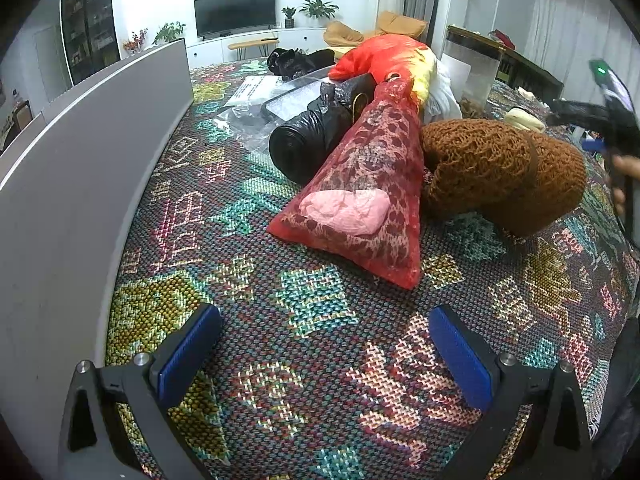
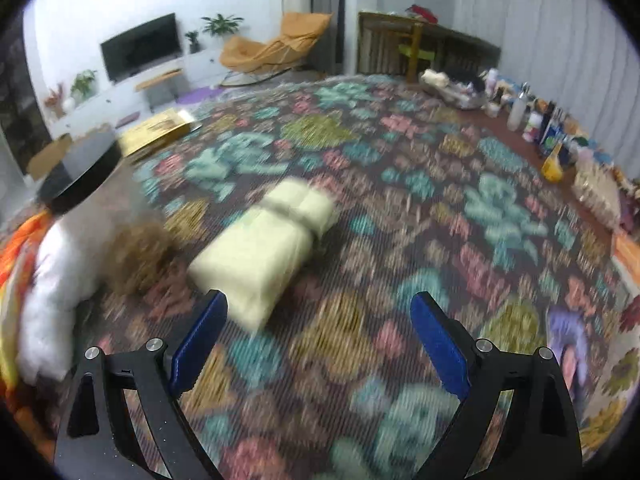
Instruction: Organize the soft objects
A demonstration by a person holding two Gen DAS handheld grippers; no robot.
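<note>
Both tools are spread wide and empty, so this looks like the approach before a first pick. The left gripper [image 1: 324,356] faces one red mesh pouch holding a pink wad [image 1: 362,196] at twelve o'clock, one brown knitted bundle [image 1: 496,172] at two. The right gripper [image 2: 320,344] needs to advance toward one pale-yellow folded cloth [image 2: 264,248] at eleven o'clock.

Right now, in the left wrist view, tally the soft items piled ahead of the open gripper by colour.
Red: 2, a mesh bag and an orange-red cloth
Brown: 1, a knitted item
Black: 1, a plastic bag roll
White: 1, a cloth
Total: 5
</note>
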